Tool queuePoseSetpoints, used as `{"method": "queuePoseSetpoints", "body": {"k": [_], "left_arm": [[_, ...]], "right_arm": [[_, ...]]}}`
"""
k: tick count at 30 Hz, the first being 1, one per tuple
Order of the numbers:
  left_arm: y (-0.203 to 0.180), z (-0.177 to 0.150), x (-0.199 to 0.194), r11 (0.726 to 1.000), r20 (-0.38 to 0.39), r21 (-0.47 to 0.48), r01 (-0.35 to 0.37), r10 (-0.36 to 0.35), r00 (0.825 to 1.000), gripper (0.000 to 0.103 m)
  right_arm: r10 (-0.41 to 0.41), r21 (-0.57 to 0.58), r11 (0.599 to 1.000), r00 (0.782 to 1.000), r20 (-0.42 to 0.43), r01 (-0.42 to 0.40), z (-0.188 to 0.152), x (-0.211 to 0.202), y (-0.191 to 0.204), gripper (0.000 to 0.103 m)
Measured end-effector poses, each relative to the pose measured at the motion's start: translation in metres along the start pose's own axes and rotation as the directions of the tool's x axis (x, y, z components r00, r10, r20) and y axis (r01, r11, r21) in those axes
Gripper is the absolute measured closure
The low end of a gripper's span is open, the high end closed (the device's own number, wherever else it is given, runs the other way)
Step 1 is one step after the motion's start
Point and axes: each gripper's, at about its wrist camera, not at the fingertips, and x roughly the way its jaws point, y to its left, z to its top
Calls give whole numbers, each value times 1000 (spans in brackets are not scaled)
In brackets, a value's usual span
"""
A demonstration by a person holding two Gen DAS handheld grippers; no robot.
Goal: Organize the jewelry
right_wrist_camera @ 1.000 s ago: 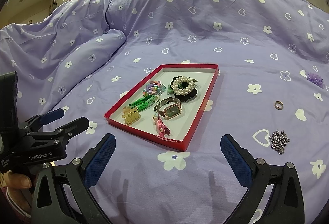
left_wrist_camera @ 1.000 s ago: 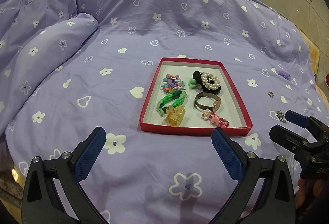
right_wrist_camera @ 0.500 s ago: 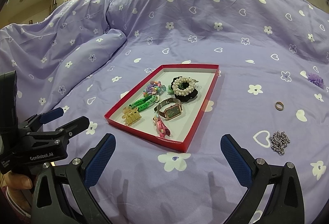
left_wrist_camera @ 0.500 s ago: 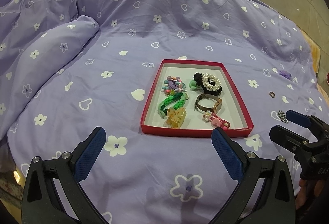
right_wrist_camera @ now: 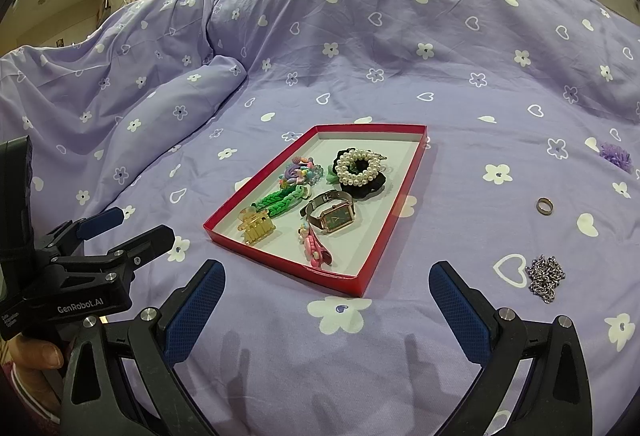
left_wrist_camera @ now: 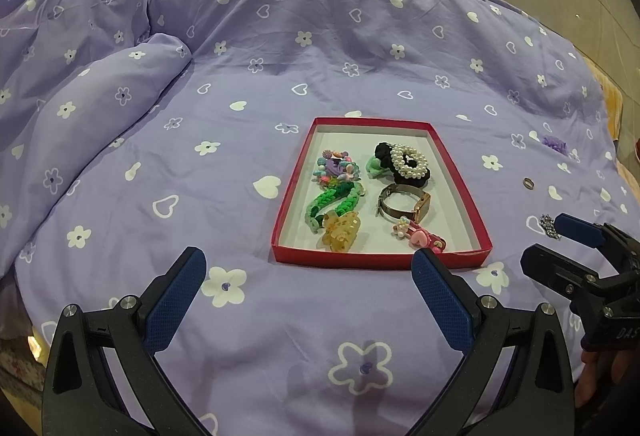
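Jewelry lay in two groups on the purple bedspread (right_wrist_camera: 400,48). Left of centre in the right wrist frame sat the red tray (right_wrist_camera: 372,252), already holding a yellow claw clip (right_wrist_camera: 256,228), a green braided bracelet (right_wrist_camera: 282,202), a beaded charm cluster (right_wrist_camera: 300,172), a pink hair clip (right_wrist_camera: 316,250), a wristwatch (right_wrist_camera: 332,216) and a pearl scrunchie (right_wrist_camera: 358,166). To the right of the tray, three pieces lay loose on the cloth: a ring (right_wrist_camera: 545,206) at mid-right, a silver chain (right_wrist_camera: 546,276) heaped at lower right, and a purple flower piece (right_wrist_camera: 616,156) near the right edge.

At lower left of that frame the left gripper (right_wrist_camera: 124,228) hung short of the tray's near corner, fingers spread and holding nothing. The right gripper (right_wrist_camera: 326,300) hovered at bottom centre, fingers also spread wide and empty, the tray's near corner between its tips. In the left wrist frame the left gripper (left_wrist_camera: 308,278) showed the same wide spread, with the right gripper (left_wrist_camera: 560,240) at the right edge beside the chain (left_wrist_camera: 547,225).

The step in hand appeared to be collecting a loose piece, probably the chain, as it lay nearest the right gripper. To do it well, the gripper should swing right, centre over the heap, and press slightly into the soft cloth before closing, so the links bunch between the pads. A partial pinch would likely leave links trailing; the tray's low rim should be cleared on the carry.
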Motion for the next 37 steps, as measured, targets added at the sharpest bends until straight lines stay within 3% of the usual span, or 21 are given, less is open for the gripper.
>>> {"method": "queuePoseSetpoints", "body": {"k": [37], "left_arm": [[-2,8,5,1000,-7,4,11,-11,1000,0]], "right_arm": [[-1,10,1000,1000,-7,1,1,3,-4,0]]}}
